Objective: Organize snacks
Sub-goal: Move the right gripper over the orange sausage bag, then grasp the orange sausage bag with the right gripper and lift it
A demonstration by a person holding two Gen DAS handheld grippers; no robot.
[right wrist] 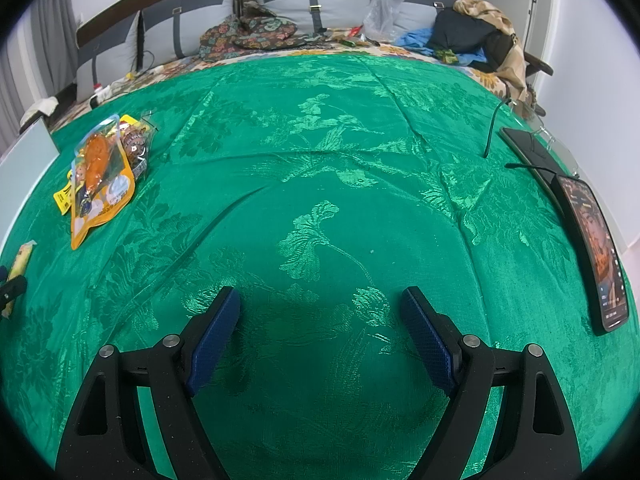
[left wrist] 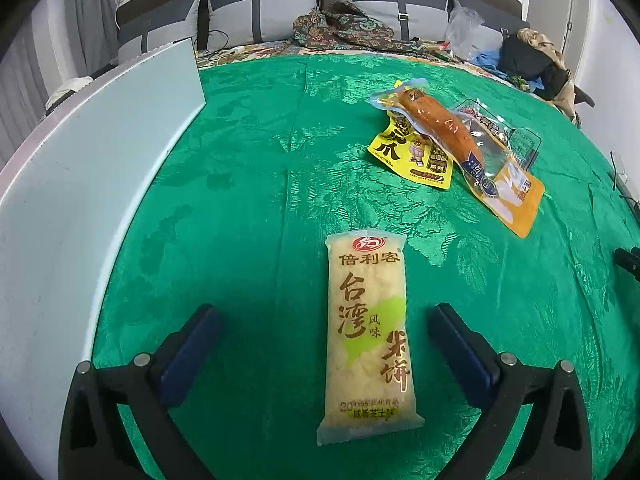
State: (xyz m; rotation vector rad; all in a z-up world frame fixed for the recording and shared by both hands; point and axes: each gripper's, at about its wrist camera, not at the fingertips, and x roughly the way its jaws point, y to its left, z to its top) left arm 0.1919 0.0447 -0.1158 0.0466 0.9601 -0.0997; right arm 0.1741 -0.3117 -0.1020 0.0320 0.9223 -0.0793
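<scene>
Left gripper (left wrist: 324,328) spread around rice cracker pack (left wrist: 368,336), right gripper (right wrist: 320,312) spread over green cloth (right wrist: 320,140), phone (right wrist: 600,256) beside

Between my left gripper's (left wrist: 324,328) matt black plastic jaws lies a glossy, translucent film rice cracker pack (left wrist: 369,336). Beneath both grippers I see shiny woven green damask cloth (right wrist: 320,184). Ahead, the sausage pouch (left wrist: 444,132) looks slick, clear plastic.
</scene>
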